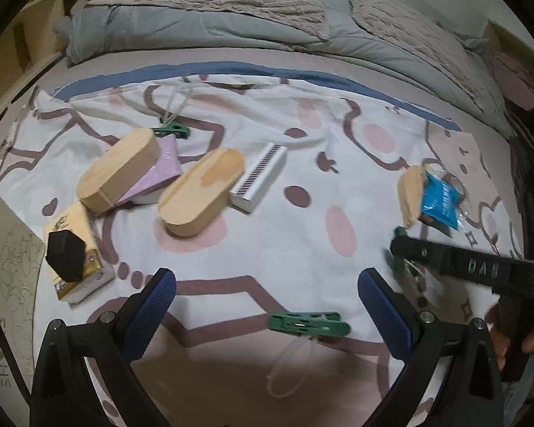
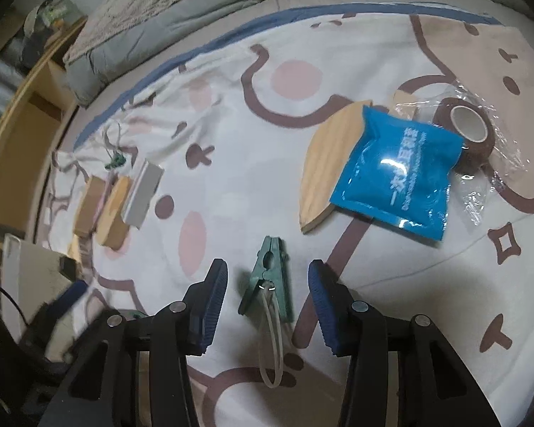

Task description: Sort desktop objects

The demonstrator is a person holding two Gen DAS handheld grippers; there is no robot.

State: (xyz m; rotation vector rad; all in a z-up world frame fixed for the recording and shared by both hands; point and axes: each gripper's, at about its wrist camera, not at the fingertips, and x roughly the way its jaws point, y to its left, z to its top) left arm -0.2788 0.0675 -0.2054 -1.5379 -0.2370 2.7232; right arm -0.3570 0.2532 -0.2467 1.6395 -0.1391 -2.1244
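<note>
Leftward first: a yellow carton with a black block on top [image 1: 73, 259], then two rounded pale wooden blocks [image 1: 201, 192] wedging a pink packet, and a white ridged box [image 1: 261, 178], all lying on the patterned bedsheet [image 1: 267, 249] of a bed. Nearer, between the wide-spread fingers of the left claw [image 1: 267, 306], a green plastic clothes peg with a white cord loop [image 1: 308, 323], untouched.

Over to the right: a second green plastic peg [image 2: 267, 277] flat on the sheet between the pads of the right claw [image 2: 268, 302], which stands parted and clear of the peg on both sides (no earlier view to compare). Beyond it, a pale wooden oval board [image 2: 324, 167] under a glossy blue foil sachet [image 2: 395, 174], with a brown tape roll in clear wrap [image 2: 470, 128] behind.

Judged light and rigid, that peg, though smooth-sided and likely to twist or squirt out if pinched near the tapered nose. Best taken across the broad body around the spring, not by the limp cord (bound to dangle and snag). Soft bedding underneath, so some give when pressing down.
</note>
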